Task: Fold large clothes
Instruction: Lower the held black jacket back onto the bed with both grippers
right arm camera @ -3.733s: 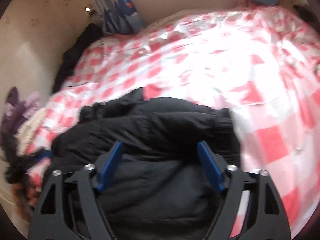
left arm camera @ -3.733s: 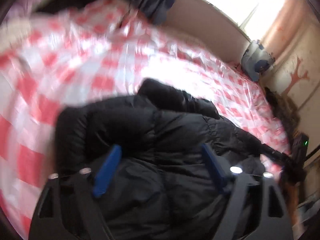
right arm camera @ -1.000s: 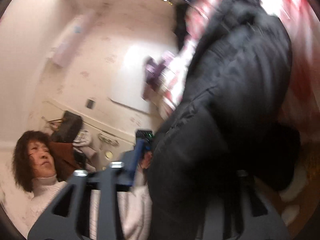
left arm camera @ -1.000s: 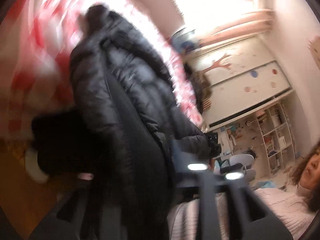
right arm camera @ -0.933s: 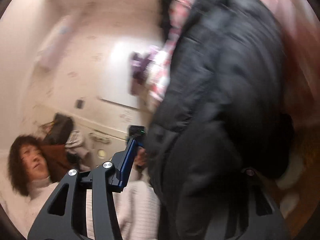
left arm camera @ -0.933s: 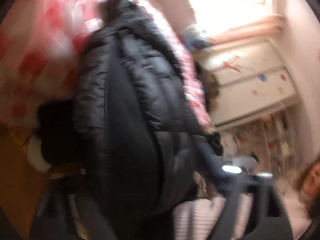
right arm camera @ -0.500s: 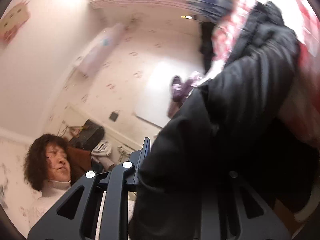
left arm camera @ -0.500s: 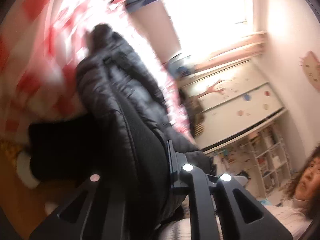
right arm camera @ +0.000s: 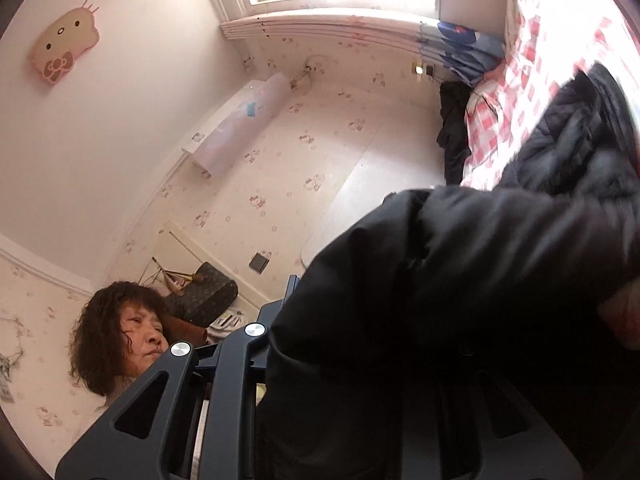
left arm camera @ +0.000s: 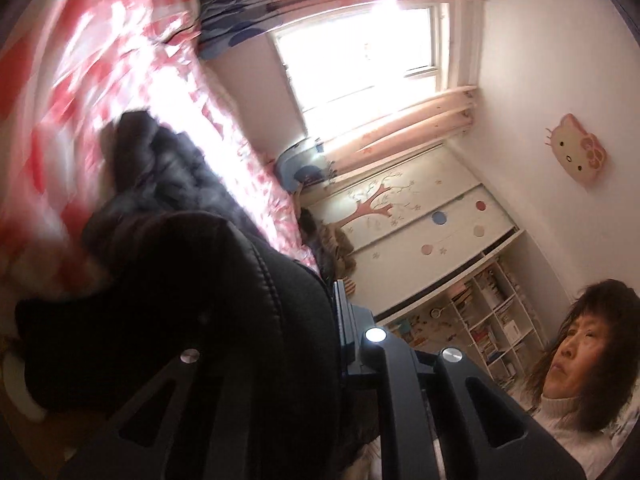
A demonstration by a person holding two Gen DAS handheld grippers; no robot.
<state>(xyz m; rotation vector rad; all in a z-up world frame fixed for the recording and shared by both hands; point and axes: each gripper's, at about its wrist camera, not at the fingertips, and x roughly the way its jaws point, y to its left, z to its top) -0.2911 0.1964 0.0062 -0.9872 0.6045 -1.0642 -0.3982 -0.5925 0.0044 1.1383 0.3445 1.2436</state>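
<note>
Left gripper [left arm camera: 304,320] and right gripper [right arm camera: 340,320] each clamped on black jacket [left arm camera: 180,272], filling lower centre, draped toward checked bedspread [left arm camera: 80,92] upper left. Advice: lift evenly, keep hem taut.

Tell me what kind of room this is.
Most likely a child's bedroom in a home: a bed under a red-and-white checked cover, a cartoon cat plaque on the wall, a wardrobe with a tree decal, and open bookshelves. A black puffer jacket trails off the bed.
</note>
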